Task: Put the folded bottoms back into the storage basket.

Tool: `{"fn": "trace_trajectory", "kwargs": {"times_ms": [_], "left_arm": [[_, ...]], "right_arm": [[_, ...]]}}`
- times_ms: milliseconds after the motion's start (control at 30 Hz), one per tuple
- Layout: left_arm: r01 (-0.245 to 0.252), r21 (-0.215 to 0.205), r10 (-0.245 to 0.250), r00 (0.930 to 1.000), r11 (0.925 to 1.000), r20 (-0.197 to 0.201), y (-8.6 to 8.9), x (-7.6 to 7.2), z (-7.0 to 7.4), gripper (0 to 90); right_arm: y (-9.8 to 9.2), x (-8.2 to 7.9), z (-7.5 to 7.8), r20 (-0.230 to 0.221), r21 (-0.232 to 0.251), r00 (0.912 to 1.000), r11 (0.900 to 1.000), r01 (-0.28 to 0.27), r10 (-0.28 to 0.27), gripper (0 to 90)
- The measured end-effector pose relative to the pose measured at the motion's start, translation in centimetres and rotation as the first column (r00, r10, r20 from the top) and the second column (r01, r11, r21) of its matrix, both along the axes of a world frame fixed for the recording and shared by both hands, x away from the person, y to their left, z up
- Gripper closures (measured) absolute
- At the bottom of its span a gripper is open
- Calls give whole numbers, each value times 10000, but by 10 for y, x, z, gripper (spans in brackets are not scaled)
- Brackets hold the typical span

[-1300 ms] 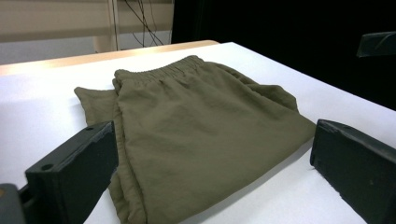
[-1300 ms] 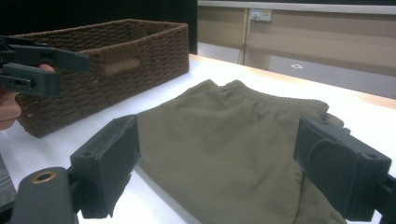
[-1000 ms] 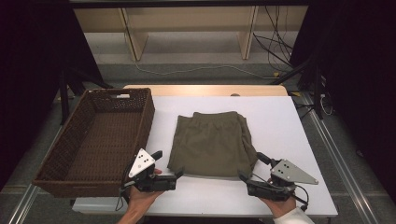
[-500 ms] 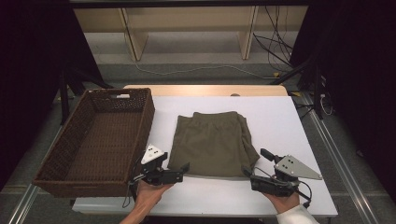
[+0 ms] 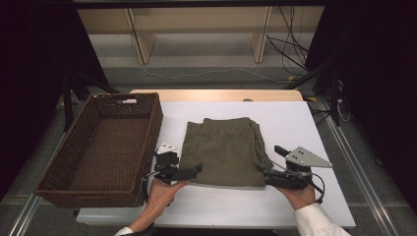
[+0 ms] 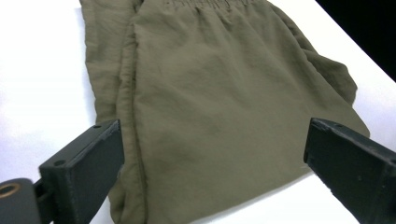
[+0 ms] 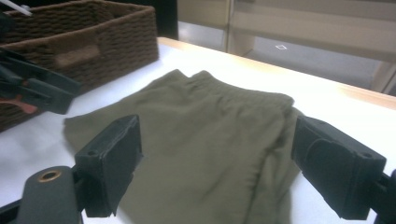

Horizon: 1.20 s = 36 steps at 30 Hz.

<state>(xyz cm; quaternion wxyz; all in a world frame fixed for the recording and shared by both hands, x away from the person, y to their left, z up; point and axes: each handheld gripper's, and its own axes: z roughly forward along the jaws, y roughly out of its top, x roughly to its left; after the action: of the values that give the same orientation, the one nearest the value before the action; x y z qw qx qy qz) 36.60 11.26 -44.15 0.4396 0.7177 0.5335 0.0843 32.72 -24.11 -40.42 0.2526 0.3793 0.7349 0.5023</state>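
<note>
White table (image 5: 295, 123) | folded shorts (image 5: 223, 150) (waistband far) | both hand-held grippers' jaws apart

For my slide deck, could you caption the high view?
Two open tongs, left and right, flank folded olive shorts beside a wicker basket.

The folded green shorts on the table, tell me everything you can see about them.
The shorts are olive green, of thin, slightly wrinkled cloth, with a gathered elastic waistband at the far end. They lie folded flat on the white table, just right of the wicker basket. The left gripper and right gripper sit at the near corners, jaws open, with nothing held between them.
</note>
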Motion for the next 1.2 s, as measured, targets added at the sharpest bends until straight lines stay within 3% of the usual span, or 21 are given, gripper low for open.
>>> {"fn": "trace_trajectory", "kwargs": {"times_ms": [133,333,467,500,767,967,1000,1033,1100,1167,1200], "left_arm": [[-249,331,258,9993,9991,-268,0,8,-2,58],[-635,699,705,9922,9955,-1031,3,19,-15,76],[-635,954,746,9904,9934,-1167,3,23,-21,86],[-618,988,750,9878,9932,-1363,3,24,-23,87],[-644,1148,816,9850,9913,-1520,6,25,-24,137],[-628,1197,858,9765,9908,-1979,8,27,-28,168],[-628,1197,858,9765,9908,-1979,8,27,-28,173],[-575,1097,799,9740,9923,-2120,9,28,-29,178],[-596,1107,822,9737,9921,-2123,9,28,-29,191],[-619,1117,853,9721,9918,-2187,10,28,-29,201],[-619,1117,853,9721,9918,-2187,10,28,-29,209]], "right_arm": [[-6,17,2,-149,-153,9997,9997,214,-216,173],[-11,38,-2,-666,-425,9965,9980,474,-502,172],[-12,47,-5,-913,-585,9945,9972,464,-517,172],[-12,53,-7,-1114,-690,9921,9964,495,-571,171],[-13,76,-6,-1689,-1035,9819,9923,683,-852,169],[-10,106,-6,-2514,-1143,9621,9903,787,-1055,166],[-10,106,-6,-2514,-1143,9621,9903,787,-1055,166],[-10,115,-6,-2808,-1120,9531,9901,841,-1127,166],[-10,119,-6,-2910,-1097,9499,9903,856,-1143,166],[-8,130,-7,-3245,-1160,9379,9893,890,-1224,166],[-8,130,-7,-3245,-1160,9379,9893,890,-1224,166]]}}
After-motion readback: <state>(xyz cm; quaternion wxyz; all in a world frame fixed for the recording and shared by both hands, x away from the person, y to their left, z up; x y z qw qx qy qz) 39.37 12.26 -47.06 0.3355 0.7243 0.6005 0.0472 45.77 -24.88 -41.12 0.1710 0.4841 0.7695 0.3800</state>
